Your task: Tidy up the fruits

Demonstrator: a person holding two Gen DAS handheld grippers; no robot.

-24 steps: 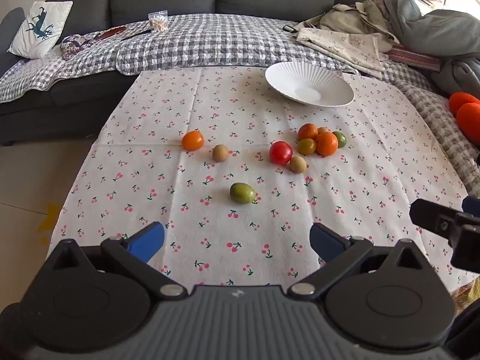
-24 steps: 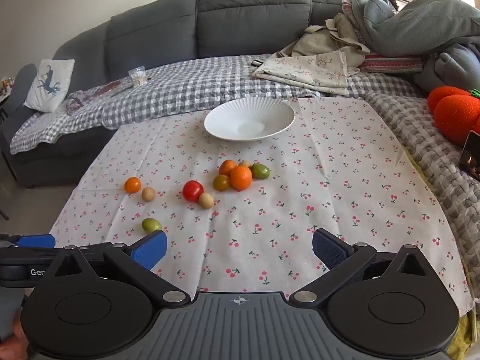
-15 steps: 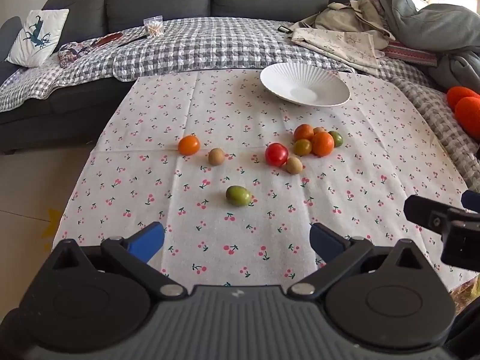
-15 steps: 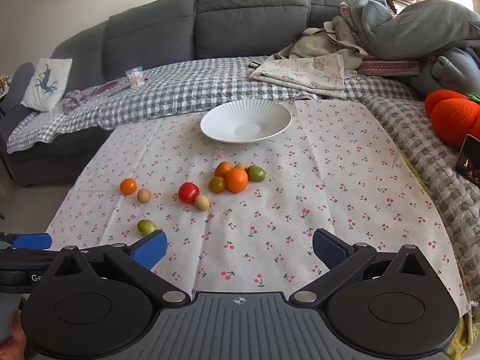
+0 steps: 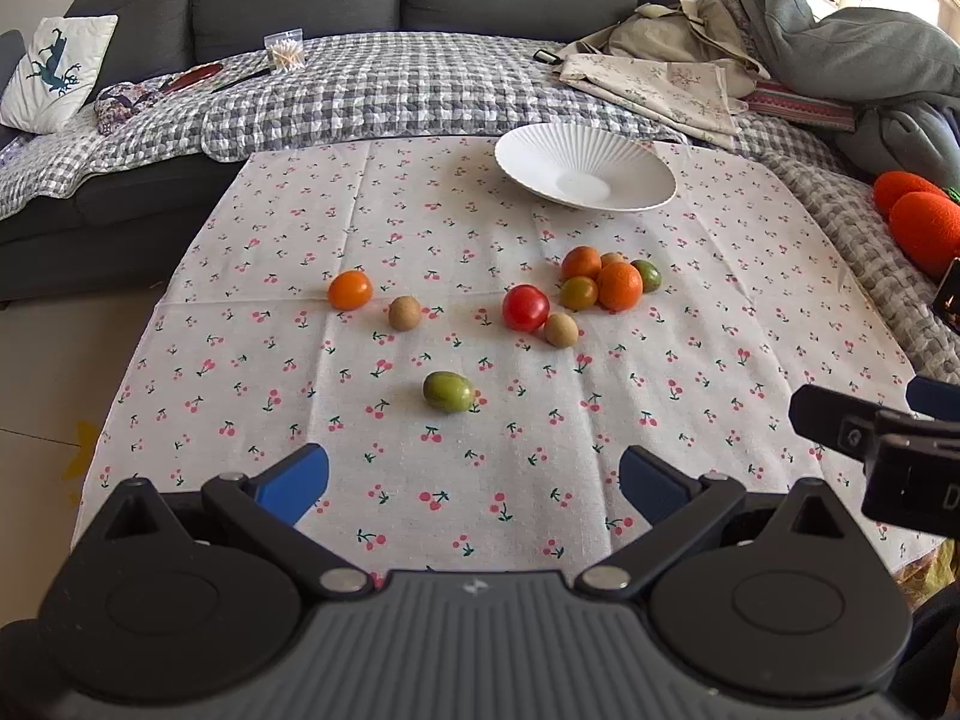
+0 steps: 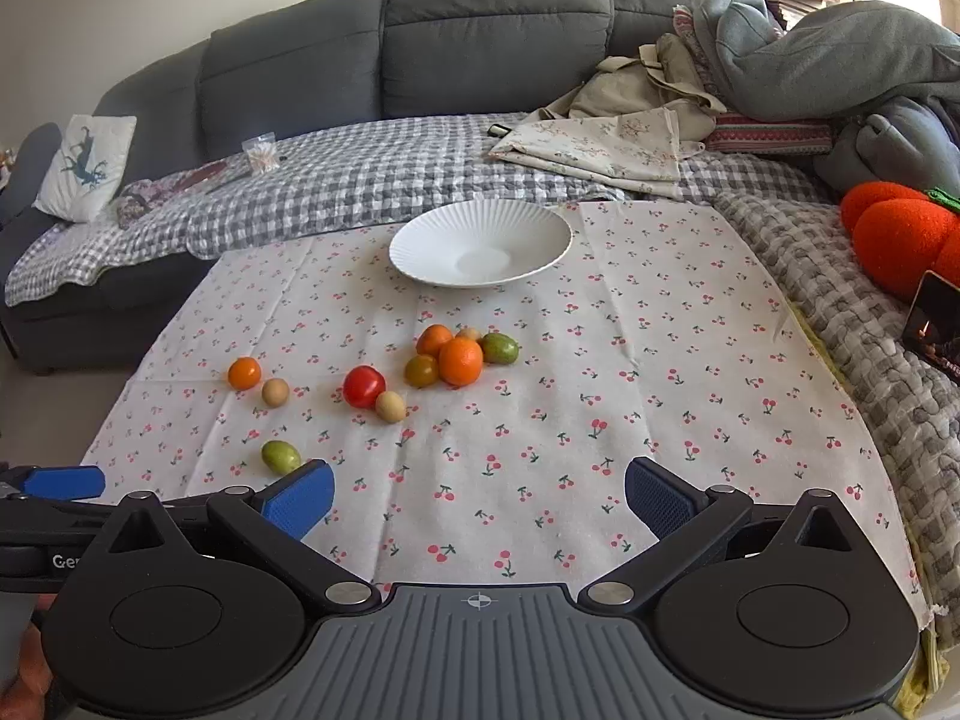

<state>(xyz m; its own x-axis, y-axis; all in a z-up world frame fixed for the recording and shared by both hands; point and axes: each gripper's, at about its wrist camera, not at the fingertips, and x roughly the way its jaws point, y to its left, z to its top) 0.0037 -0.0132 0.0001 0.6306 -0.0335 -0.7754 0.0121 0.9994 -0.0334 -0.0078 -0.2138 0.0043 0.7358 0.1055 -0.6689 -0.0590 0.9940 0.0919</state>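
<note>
Several small fruits lie on a cherry-print cloth. A green fruit lies nearest, ahead of my left gripper, which stands open and empty. Farther off are a lone orange fruit, a brown one, a red tomato with another brown fruit beside it, and a cluster of orange and green fruits. An empty white ribbed bowl sits at the cloth's far side. My right gripper is open over bare cloth.
A grey sofa with a checked quilt runs behind the table. Piled clothes and an orange plush lie at the right. A pillow sits at the far left. The floor shows past the cloth's left edge.
Both views have drawn back a little: the fruits and bowl sit slightly farther and lower-left in frame. Both grippers stay open and nothing on the cloth has moved.
</note>
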